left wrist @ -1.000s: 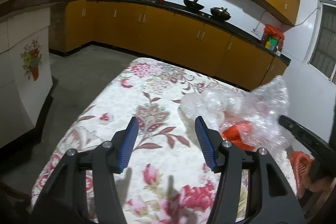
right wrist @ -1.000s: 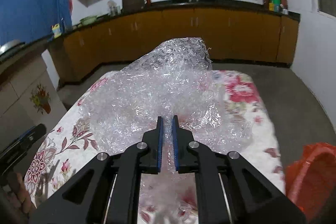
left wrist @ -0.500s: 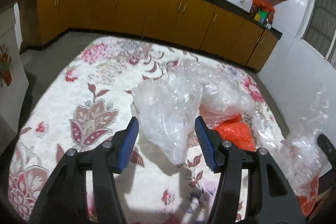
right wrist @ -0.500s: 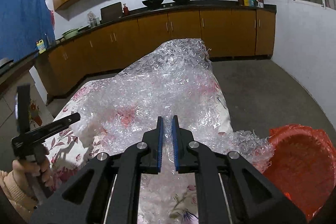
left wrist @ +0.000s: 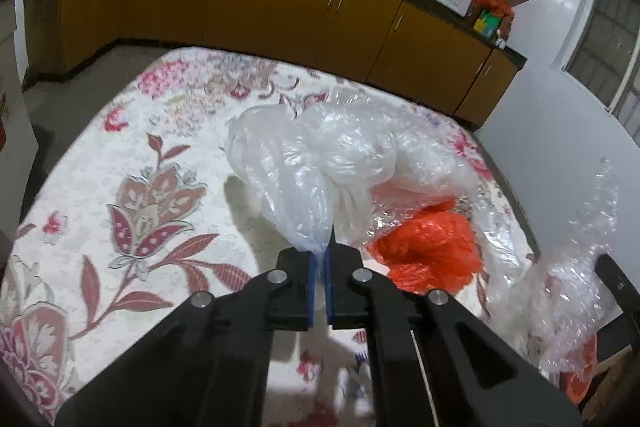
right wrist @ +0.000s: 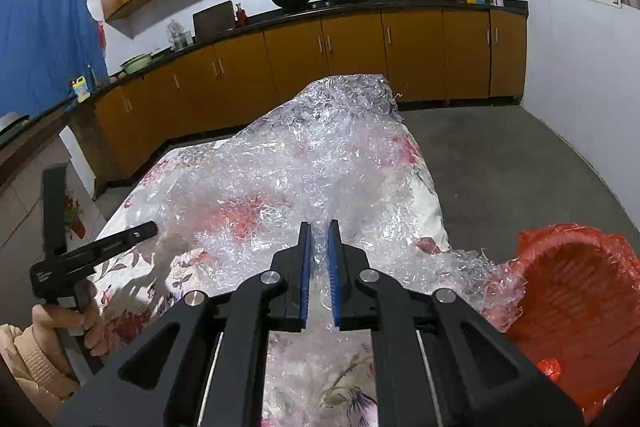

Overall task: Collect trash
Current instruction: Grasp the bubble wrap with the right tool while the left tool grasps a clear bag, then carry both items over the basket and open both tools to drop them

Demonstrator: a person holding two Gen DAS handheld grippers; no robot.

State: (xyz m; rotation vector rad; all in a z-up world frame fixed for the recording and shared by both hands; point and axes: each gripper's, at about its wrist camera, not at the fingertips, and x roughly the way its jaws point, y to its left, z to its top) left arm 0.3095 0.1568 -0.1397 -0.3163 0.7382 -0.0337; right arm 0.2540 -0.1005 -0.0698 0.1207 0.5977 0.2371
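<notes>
The left gripper has its fingers pinched narrow on the tip of a clear bag, which lies at the middle of the table. Just right of it, an orange bag sits against more clear plastic. The right gripper holds bubble wrap between nearly closed fingers; the sheet hangs over the table's right edge and touches the rim of an orange bin beside it. Beyond the table's far edge run the cabinets.
</notes>
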